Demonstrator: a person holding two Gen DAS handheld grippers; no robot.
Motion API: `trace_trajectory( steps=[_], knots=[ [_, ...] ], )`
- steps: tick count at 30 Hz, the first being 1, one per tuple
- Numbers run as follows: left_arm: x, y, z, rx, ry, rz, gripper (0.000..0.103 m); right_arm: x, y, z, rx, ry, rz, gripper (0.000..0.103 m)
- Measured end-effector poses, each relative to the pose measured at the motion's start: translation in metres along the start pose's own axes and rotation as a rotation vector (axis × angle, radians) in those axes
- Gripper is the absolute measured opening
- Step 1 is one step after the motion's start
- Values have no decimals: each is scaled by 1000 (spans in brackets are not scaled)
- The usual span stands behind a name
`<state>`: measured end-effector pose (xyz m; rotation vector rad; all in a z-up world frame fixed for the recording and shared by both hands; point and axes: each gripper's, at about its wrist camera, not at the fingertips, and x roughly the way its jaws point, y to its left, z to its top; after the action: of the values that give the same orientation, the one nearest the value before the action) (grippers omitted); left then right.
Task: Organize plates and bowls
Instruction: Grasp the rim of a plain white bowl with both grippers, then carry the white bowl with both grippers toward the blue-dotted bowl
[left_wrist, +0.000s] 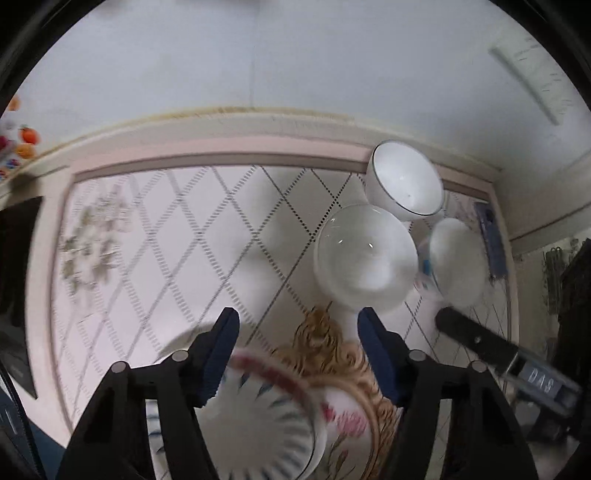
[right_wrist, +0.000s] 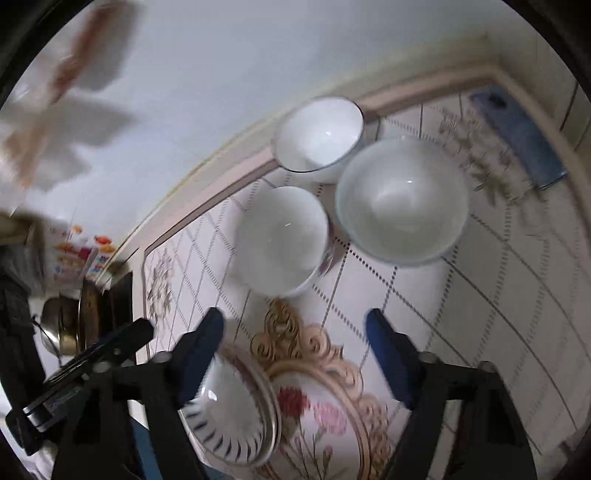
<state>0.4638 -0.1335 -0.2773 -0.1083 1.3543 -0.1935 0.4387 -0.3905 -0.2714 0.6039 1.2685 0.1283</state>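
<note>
The jaws of both grippers are standing apart with nothing clamped between them: the left gripper (left_wrist: 297, 350) is hanging over the near part of the table (left_wrist: 177, 236) with its blue pads either side of the blue-striped bowl (left_wrist: 258, 424) without touching it, and the right gripper (right_wrist: 295, 352) is hovering just beside it, its jaws spanning the gold-bordered floral plate (right_wrist: 321, 398). No earlier picture is given, so the state is read from these views alone. The step in hand looks like the approach to a first pick, since nothing is being carried yet. The striped bowl is sitting on or inside a red-rimmed dish whose edge is blurred, and both are resting against the floral plate at the near edge of the table. Farther back, three plain bowls are clustering together: the dark-rimmed white bowl (left_wrist: 404, 181) next to the table's far rim, the clear glass bowl (left_wrist: 365, 254) just in front of it, and the small white bowl (right_wrist: 282, 240) beside them, its outside showing a blue mark in the left view. A blue flat object (right_wrist: 517, 133) is lying near the far corner. The next move probably calls for lowering one gripper until one pad is inside a bowl's wall and the other outside, closing on the rim, then lifting it clear for nesting; the glass one looks slippery and needs a firm, square bite.
</note>
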Motion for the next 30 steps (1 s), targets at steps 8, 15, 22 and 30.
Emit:
trace_trajectory(
  steps=[8, 15, 22, 30],
  knots=[
    [64, -16, 34, 22, 112, 22, 55, 79, -18, 38, 64, 122, 17, 55],
    [86, -25, 43, 77, 135, 39, 19, 107, -13, 44, 59, 138, -29, 19],
    [74, -33, 30, 139, 96, 60, 11, 105, -3, 35, 28, 119, -63, 19],
    [36, -35, -8, 155, 76, 12, 11, 73, 7, 10, -6, 116, -47, 19]
  ],
)
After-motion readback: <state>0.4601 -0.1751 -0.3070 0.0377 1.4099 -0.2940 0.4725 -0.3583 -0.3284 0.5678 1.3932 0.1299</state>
